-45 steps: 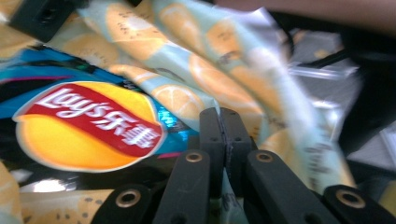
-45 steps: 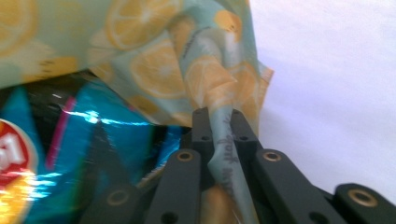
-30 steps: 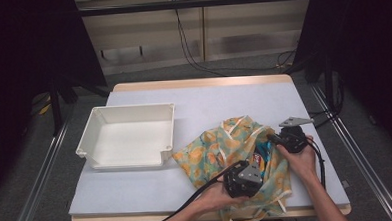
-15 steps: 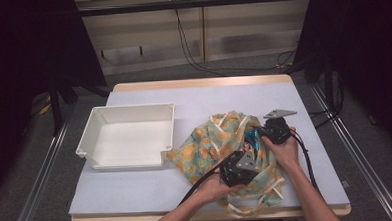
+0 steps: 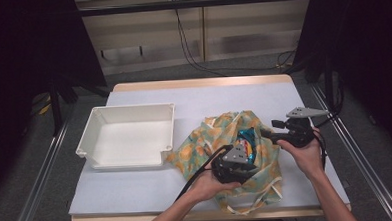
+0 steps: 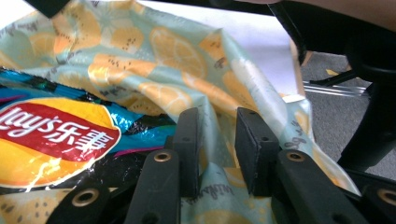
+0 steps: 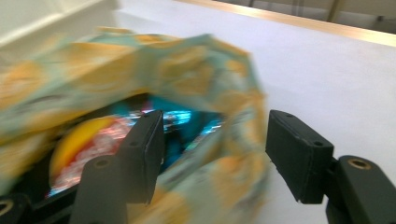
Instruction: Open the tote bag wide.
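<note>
On table: 1 bag [image 5: 236, 154], 1 chip pkt [image 5: 246, 141], 1 tray [image 5: 130, 138]; L claw [image 6: 217, 144], R claw [image 7: 212, 154] both just opened.

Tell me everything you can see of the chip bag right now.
The chip bag is a glossy foil packet, blue and black at the edges, with a yellow face and a red Lay's logo. It lies crinkled inside the open mouth of the lemon-print cloth bag on the table's white top, partly covered by the cloth. In the left gripper view it lies just left of the left gripper, whose jaws stand either side of a fold of cloth, not the packet. Whether the right gripper touches it is unclear.
</note>
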Demonstrator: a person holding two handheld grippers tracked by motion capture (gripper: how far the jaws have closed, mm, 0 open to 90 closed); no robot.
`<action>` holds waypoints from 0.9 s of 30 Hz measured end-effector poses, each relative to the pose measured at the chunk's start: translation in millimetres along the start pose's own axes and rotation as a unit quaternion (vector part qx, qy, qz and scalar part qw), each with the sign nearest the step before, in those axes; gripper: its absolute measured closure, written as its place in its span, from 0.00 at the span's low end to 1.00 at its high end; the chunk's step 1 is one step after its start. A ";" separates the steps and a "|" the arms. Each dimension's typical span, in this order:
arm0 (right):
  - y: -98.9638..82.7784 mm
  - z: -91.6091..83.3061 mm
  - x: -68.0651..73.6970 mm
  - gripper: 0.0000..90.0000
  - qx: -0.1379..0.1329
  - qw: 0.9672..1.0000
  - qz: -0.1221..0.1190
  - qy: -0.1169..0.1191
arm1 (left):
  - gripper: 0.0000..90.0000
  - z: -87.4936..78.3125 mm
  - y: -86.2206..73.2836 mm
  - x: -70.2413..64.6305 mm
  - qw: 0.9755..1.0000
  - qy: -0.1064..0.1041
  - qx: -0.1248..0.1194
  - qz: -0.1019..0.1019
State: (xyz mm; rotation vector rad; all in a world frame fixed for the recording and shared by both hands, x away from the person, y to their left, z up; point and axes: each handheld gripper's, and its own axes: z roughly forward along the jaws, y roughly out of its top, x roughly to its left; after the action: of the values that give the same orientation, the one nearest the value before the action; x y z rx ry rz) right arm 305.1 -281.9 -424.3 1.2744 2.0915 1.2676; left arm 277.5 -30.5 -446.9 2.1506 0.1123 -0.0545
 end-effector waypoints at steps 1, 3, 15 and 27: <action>-0.1 -4.7 6.7 0.44 0.003 1.000 -0.003 0.011 | 0.76 -2.0 0.3 -0.4 1.000 0.002 0.002 0.000; -3.6 -10.9 22.4 0.46 0.018 0.999 -0.011 0.025 | 0.74 -5.2 0.5 -1.1 1.000 0.004 0.001 0.001; -42.8 -7.4 61.9 0.51 0.066 0.997 -0.017 0.044 | 0.81 -34.6 -0.4 30.5 0.998 0.029 -0.035 -0.035; -66.5 -18.2 63.8 0.99 0.087 0.995 -0.019 0.032 | 0.69 -12.5 -6.3 30.6 0.997 0.072 0.005 -0.031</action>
State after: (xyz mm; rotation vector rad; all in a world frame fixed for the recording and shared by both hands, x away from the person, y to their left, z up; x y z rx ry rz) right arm 226.2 -249.0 -463.1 1.2735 2.3039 1.1439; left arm 307.2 -14.8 -447.8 2.1593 0.2621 0.0642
